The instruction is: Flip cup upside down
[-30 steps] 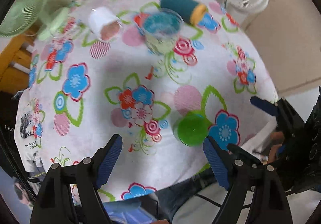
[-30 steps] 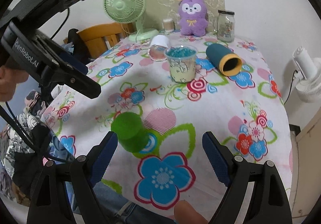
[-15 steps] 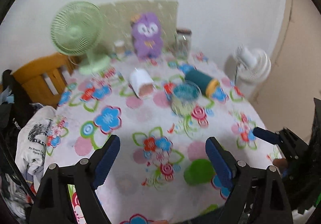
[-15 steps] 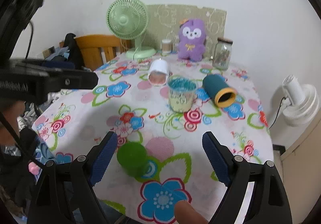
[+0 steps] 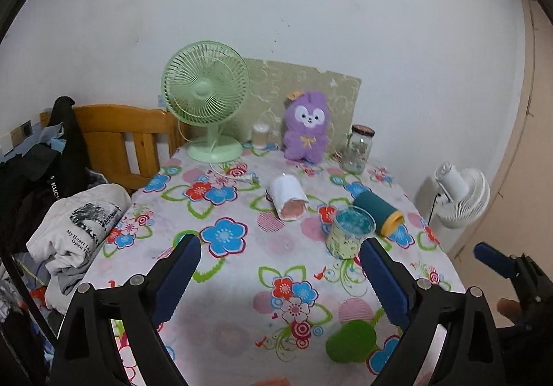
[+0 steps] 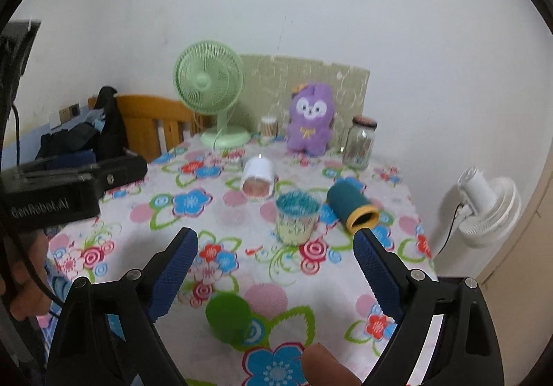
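Observation:
A green cup (image 5: 350,341) stands upside down near the table's front edge; in the right wrist view the green cup (image 6: 228,317) sits low between my fingers. A clear patterned cup (image 5: 349,236) stands upright mid-table, rim up, also in the right wrist view (image 6: 296,218). A teal cup with a yellow rim (image 6: 352,209) and a white cup (image 6: 258,178) lie on their sides. My left gripper (image 5: 280,275) is open and empty above the front of the table. My right gripper (image 6: 274,268) is open and empty.
A flowered tablecloth (image 5: 224,234) covers the table. A green desk fan (image 5: 207,99), purple plush toy (image 5: 306,126), glass jar (image 5: 359,152) and small container (image 5: 260,136) stand at the back. A wooden chair (image 5: 121,140) with clothes is left. A white fan (image 5: 459,196) is right.
Both grippers have lifted and tilted up from the table, so the back wall and fan came into view. The green cup has stayed in place. Both jaws have stayed open.

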